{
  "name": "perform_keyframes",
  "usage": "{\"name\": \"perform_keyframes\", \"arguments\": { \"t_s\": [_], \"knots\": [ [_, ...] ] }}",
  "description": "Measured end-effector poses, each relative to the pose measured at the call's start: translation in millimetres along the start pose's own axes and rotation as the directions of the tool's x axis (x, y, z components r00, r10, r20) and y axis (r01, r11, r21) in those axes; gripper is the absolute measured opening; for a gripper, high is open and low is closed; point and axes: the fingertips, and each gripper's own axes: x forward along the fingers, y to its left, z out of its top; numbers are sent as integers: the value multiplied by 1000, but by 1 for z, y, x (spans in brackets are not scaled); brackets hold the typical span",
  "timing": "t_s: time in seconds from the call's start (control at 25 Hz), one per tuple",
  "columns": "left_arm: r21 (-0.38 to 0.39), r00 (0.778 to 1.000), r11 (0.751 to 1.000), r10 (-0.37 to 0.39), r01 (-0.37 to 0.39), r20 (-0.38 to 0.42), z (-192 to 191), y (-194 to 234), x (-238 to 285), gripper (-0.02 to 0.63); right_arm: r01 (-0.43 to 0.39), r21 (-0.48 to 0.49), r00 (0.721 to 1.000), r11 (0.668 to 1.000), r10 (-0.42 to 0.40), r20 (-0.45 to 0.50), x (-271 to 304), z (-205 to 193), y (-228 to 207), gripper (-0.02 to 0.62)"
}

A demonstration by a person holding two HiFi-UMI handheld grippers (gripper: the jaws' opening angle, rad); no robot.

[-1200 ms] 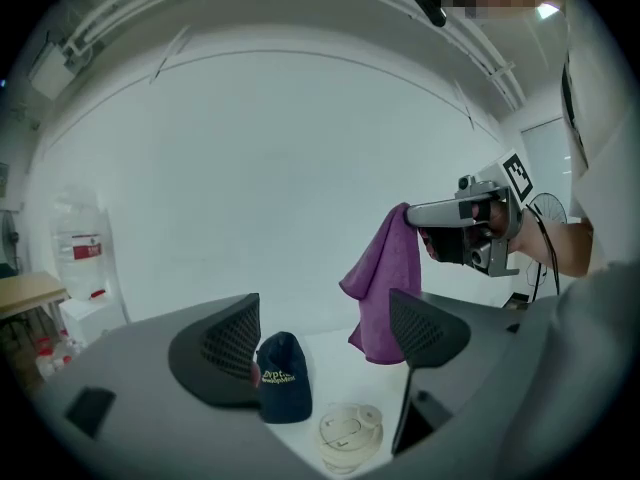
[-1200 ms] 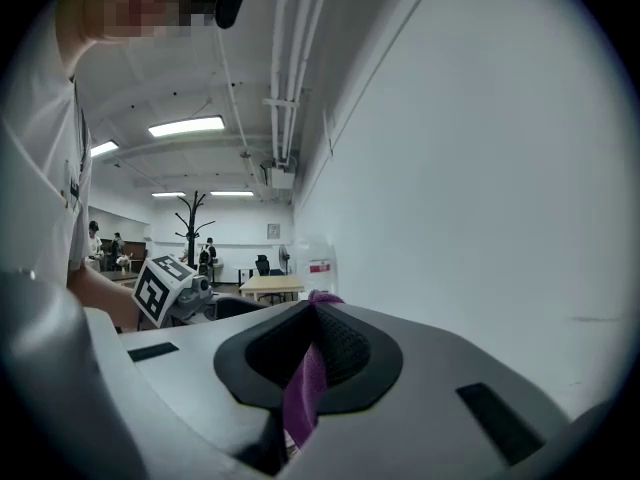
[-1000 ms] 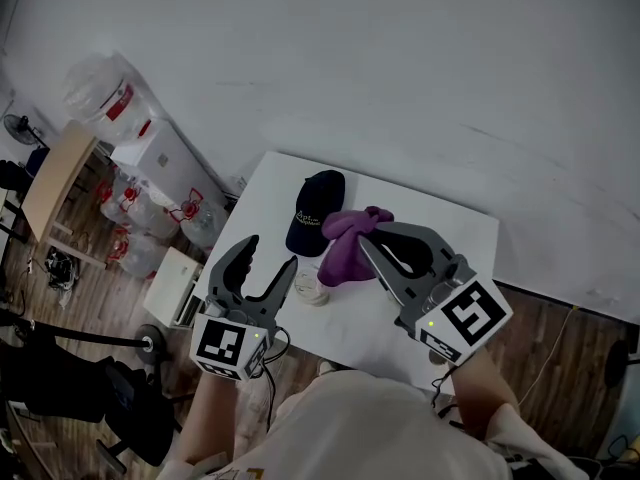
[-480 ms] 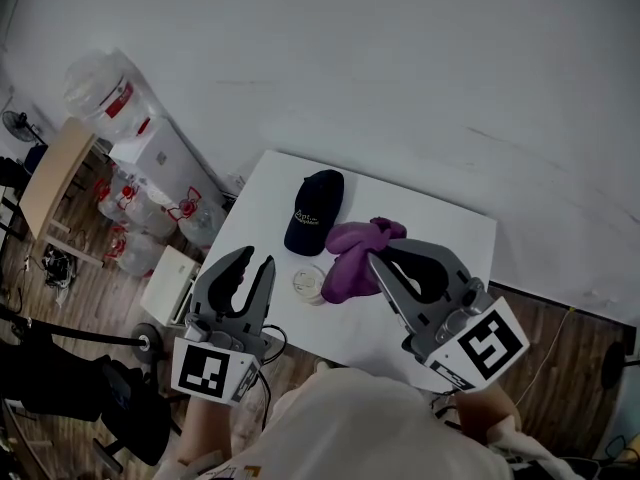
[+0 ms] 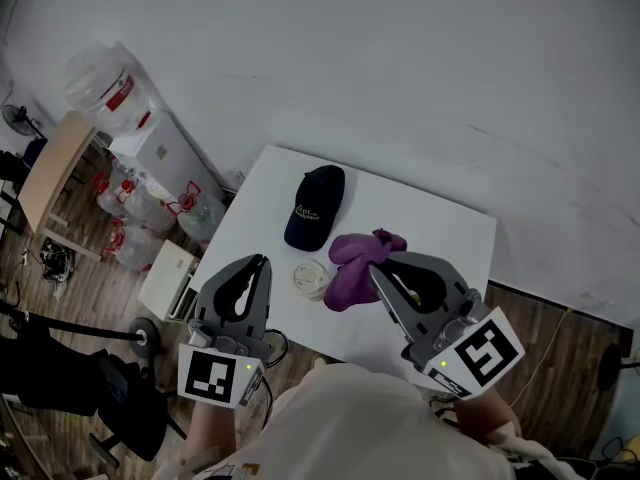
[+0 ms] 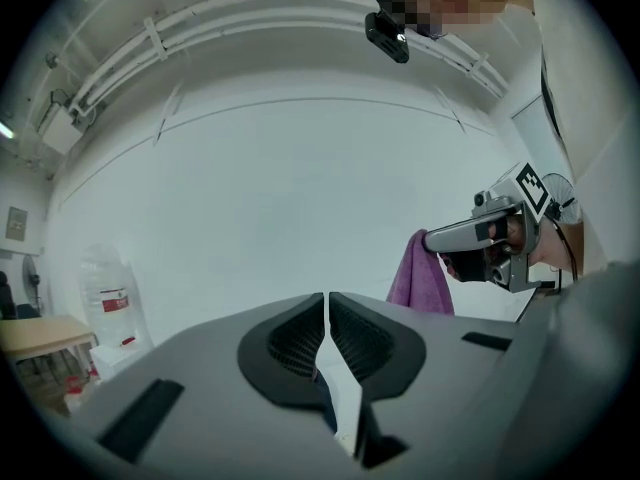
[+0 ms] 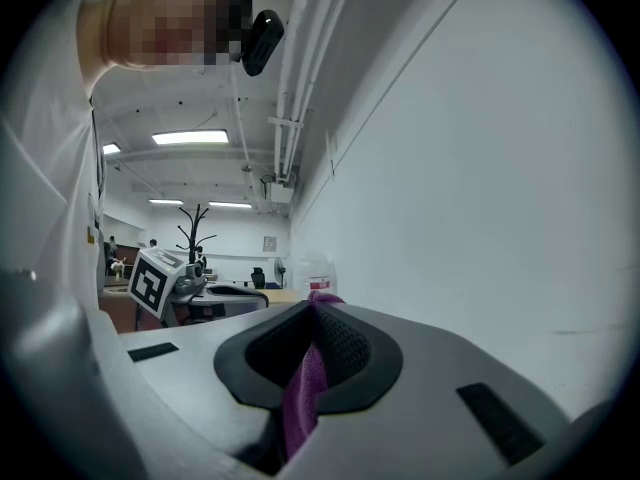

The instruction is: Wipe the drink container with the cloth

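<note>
Since the earlier head view, left gripper has been drawn back from the drink container toward the lower left of frame. Its jaws have just been closing, and nothing is seen between them. Right gripper and the purple cloth have been shifted slightly down the frame.

Now, in the left gripper view, the left jaws are pressed together and empty, with only a thin slit left between the pads. In the right gripper view, the right jaws are clamped on the cloth; a purple fold is pinched between the ribbed pads and sticks out past the tips.

Drink container is seen as a small clear round item, standing on the white table at centre frame. It is placed between the two grippers, just left of the hanging cloth; contact with the cloth cannot be told. It is held by neither gripper.

A black cap is laid on the table just above the container, apart from it.
</note>
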Motion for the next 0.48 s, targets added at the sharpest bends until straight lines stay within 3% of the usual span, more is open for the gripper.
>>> {"name": "perform_keyframes", "arguments": {
  "t_s": [0.48],
  "knots": [
    [-30, 999, 999, -36, 36, 14, 12, -22, 0, 31, -9, -67, 1000, 998, 8, -7, 2, 8, 8, 37]
  ]
}}
